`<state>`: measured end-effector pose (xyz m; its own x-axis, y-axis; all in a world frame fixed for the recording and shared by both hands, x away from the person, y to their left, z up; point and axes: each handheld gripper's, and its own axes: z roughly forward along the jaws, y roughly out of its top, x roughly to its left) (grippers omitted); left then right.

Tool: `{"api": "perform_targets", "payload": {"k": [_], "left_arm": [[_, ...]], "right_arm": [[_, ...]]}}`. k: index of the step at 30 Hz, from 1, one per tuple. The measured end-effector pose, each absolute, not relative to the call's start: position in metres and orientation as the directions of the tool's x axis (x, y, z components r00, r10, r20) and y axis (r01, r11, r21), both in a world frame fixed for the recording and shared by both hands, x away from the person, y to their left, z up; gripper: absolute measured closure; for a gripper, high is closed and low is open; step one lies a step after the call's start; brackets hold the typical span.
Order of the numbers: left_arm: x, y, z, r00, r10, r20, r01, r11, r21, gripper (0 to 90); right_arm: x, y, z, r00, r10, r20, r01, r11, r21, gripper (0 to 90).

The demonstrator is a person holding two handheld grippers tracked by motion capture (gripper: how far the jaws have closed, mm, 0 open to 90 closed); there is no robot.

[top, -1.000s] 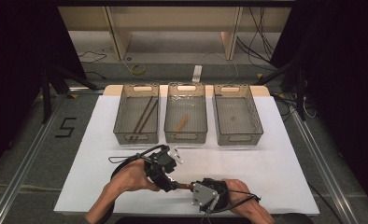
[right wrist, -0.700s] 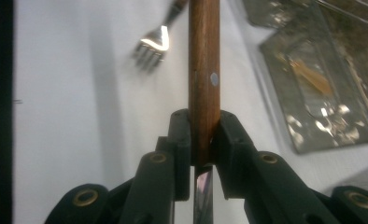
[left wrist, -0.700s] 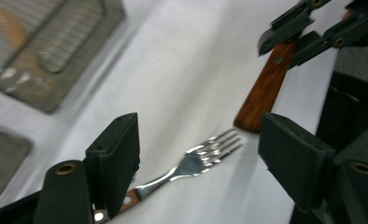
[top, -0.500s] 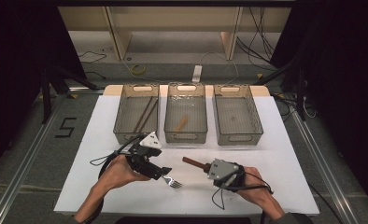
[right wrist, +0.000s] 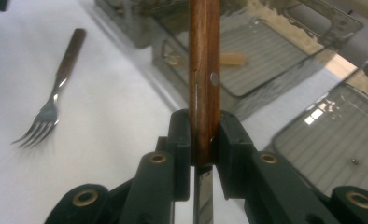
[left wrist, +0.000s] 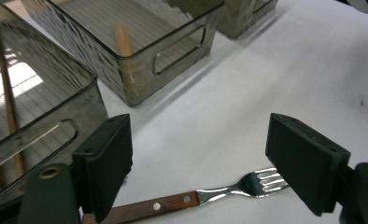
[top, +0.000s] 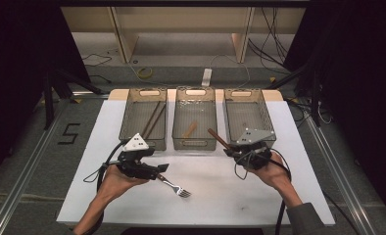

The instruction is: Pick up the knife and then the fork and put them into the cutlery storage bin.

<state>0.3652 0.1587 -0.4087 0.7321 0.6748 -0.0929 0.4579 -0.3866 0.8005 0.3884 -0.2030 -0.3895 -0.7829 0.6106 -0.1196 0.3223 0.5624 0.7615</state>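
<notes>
1. The left hand-held gripper [top: 162,168] has its jaws spread wide and has just been opening them; in the left gripper view [left wrist: 198,179] nothing is pressed between the pads.
2. The fork [top: 173,185] lies flat on the white tabletop [top: 215,196], just in front of the left hand-held gripper, its tines pointing away from the middle bin toward the person's side.
3. In the left gripper view the fork [left wrist: 205,198] lies crosswise between the open jaws, wooden handle by the left pad, steel tines by the right pad; whether either pad touches it I cannot tell.
4. The right hand-held gripper [top: 229,149] is clamped on a wooden-handled utensil [top: 217,137], just in front of the near right corner of the middle bin [top: 195,143].
5. In the right gripper view [right wrist: 203,144] the pads squeeze the wooden-handled utensil [right wrist: 204,70] at the base of its riveted handle; a steel part runs down below the jaws, and what kind of utensil it is I cannot tell.
6. The handle rises slantwise from the right hand-held gripper toward the middle bin.
7. Inside the middle bin lies a pale wooden piece [top: 190,129].
8. The left bin [top: 132,128], just beside the middle bin, holds dark chopsticks [top: 153,119].
9. The right bin [top: 267,120] stands on the middle bin's other side.
</notes>
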Motion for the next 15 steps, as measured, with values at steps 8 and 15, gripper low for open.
{"api": "perform_targets", "payload": {"k": [8, 15], "left_arm": [[0.355, 0.169, -0.416, 0.712, 0.689, -0.135, 0.483, -0.341, 0.806, 20.3], [0.352, 0.175, -0.420, 0.692, 0.710, -0.127, 0.484, -0.327, 0.812, 20.1]], "right_arm": [[0.420, -0.209, -0.376, -0.727, 0.684, -0.069, 0.393, 0.496, 0.774, 77.9], [0.441, -0.213, -0.371, -0.690, 0.723, -0.038, 0.434, 0.455, 0.777, 77.9]]}}
